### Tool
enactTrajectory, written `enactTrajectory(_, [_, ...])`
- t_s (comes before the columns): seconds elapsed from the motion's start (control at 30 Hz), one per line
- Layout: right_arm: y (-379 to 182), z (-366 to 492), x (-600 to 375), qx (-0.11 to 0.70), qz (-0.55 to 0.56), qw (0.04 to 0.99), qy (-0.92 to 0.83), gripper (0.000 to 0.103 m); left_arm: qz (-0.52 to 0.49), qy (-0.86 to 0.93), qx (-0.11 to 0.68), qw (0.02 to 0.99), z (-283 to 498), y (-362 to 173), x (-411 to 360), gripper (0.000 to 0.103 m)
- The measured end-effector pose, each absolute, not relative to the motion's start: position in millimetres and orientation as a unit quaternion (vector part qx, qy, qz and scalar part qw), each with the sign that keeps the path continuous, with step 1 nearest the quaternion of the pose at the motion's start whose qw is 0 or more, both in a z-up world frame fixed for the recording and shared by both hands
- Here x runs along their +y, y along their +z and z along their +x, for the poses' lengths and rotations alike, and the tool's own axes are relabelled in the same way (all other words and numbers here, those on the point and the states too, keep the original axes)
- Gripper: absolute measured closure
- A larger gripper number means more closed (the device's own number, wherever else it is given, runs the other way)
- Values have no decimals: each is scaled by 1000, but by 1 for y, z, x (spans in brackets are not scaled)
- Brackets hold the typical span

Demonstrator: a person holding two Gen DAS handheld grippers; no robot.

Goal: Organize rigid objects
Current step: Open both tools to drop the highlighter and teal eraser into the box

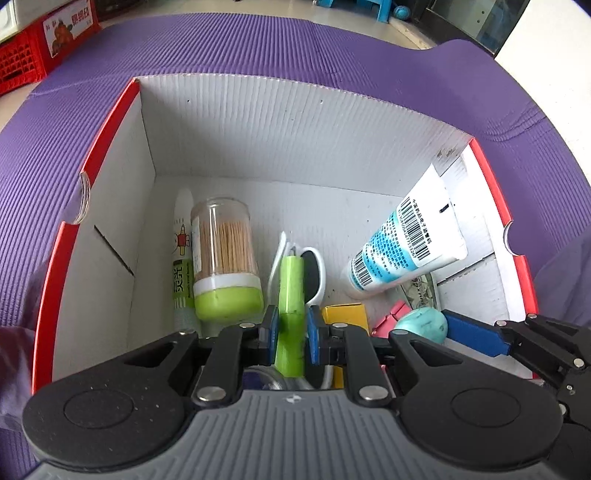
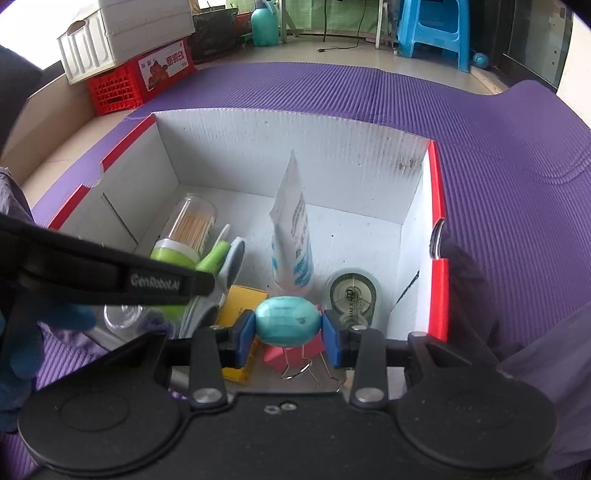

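Note:
A white cardboard box (image 1: 258,125) with a red rim sits on a purple mat. My left gripper (image 1: 291,328) is shut on a green stick (image 1: 291,284) low inside the box, over white-framed glasses (image 1: 314,273). My right gripper (image 2: 288,328) is shut on a teal egg (image 2: 288,321), which hangs above a pink binder clip (image 2: 291,350). In the left wrist view the egg (image 1: 421,321) shows at the right. Lying in the box are a toothpick jar (image 1: 225,258) with a green lid, a white glue stick (image 1: 183,258), a barcoded tube (image 1: 410,243) leaning on the right wall, a yellow carton (image 2: 240,306) and a tape roller (image 2: 352,291).
The purple mat (image 2: 498,166) surrounds the box on all sides. A red crate (image 2: 122,88) with a white basket (image 2: 122,37) on top stands beyond the mat at the far left. A blue stool (image 2: 432,29) is at the back right. A blue-gloved hand (image 2: 22,350) is at the left edge.

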State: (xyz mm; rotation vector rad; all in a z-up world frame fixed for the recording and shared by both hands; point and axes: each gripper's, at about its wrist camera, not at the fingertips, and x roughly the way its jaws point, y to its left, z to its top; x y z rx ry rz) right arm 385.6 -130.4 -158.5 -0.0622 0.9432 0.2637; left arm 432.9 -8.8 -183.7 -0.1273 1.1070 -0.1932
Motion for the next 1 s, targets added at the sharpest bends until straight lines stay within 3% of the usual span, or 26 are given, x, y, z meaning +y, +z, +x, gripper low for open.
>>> enactTrajectory(0.17, [-156, 384, -134, 457, -19, 880, 130, 64, -73, -90, 530, 840, 433, -180, -4, 87])
enactTrajectory(0.37, [-143, 373, -136, 449, -13, 883, 135, 50, -79, -95, 518, 847, 419, -164, -1, 87])
enactTrajectory(0.53, [-127, 359, -142, 440, -1, 887, 137, 47, -73, -100, 506, 854, 399, -143, -1, 87])
enactTrajectory(0.8, [-98, 326, -151, 418, 11, 895, 153, 35, -65, -96, 489, 864, 364, -111, 1, 87])
enactTrajectory(1.0, [-78, 299, -160, 402, 31, 900, 168, 33, -61, -95, 468, 876, 337, -86, 2, 86])
